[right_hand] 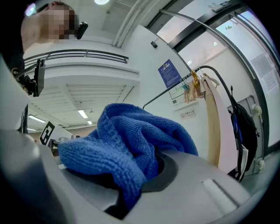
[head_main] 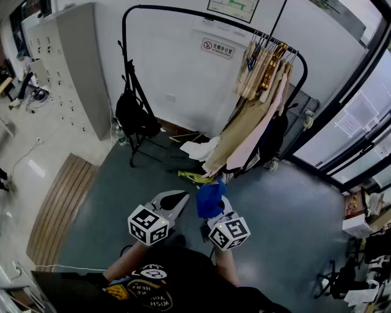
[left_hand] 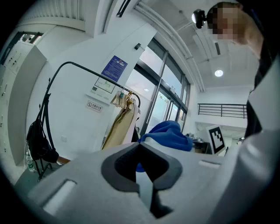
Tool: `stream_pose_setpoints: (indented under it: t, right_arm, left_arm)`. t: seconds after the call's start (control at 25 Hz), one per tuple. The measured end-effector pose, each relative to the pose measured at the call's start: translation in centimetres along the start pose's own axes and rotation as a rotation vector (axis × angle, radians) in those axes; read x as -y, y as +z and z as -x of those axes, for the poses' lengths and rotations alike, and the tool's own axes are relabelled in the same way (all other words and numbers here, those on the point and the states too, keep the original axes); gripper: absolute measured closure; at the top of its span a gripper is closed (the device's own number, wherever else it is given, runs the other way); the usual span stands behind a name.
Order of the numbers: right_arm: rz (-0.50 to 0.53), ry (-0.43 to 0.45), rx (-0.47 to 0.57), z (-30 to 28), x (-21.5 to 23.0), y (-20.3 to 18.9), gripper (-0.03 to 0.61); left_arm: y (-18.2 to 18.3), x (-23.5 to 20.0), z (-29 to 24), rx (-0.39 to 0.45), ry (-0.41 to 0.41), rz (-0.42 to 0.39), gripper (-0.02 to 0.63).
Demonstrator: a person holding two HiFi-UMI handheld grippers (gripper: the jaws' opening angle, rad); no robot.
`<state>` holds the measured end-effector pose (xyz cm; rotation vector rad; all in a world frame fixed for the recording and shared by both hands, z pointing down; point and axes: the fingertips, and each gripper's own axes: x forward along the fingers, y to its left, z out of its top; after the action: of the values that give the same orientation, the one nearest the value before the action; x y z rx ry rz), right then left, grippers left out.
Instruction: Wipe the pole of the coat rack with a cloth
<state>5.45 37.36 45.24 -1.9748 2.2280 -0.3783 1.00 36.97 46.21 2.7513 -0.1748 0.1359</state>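
The black coat rack [head_main: 126, 67] stands against the white wall, its top bar [head_main: 201, 17] curving over to the right, where beige and pink garments [head_main: 256, 104] hang. A black bag [head_main: 131, 113] hangs on its left pole. Both grippers are held low, well short of the rack. My right gripper [head_main: 214, 206] is shut on a bunched blue cloth [head_main: 209, 197], which fills the right gripper view [right_hand: 127, 135] and covers the fingertips. My left gripper [head_main: 181, 197] is shut with nothing in it, beside the cloth [left_hand: 168, 133]. The rack [left_hand: 57, 74] shows beyond it.
Grey lockers [head_main: 73, 61] stand left of the rack. White cloth [head_main: 198, 150] and a yellow-green item [head_main: 195, 177] lie on the floor under the garments. A glass wall with black frames [head_main: 360, 122] runs along the right. A wooden floor panel [head_main: 61, 202] lies at left.
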Motion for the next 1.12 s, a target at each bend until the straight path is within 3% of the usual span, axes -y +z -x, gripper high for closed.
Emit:
stream_pose_setpoints:
  t: [0.12, 0.44, 0.76, 1.12]
  right_arm:
    - [0.036, 0.016, -0.009, -0.1, -0.4, -0.1, 0.558]
    - [0.017, 0.017, -0.047, 0.9, 1.5, -1.3, 0.558]
    - [0.0, 0.059, -0.021, 1.0, 4.4, -0.8, 0.555]
    - [0.012, 0.088, -0.037, -3.2, 8.2, 0.2, 0.555]
  left_arm:
    - [0.1, 0.1, -0.3, 0.002, 0.002, -0.007, 0.615]
    - [0.2, -0.6, -1.4, 0.014, 0.039, 0.007, 0.615]
    - [0.0, -0.5, -4.5, 0.015, 0.065, 0.005, 0.615]
    - [1.7, -3.8, -7.4, 0.024, 0.11, -0.021, 0.615]
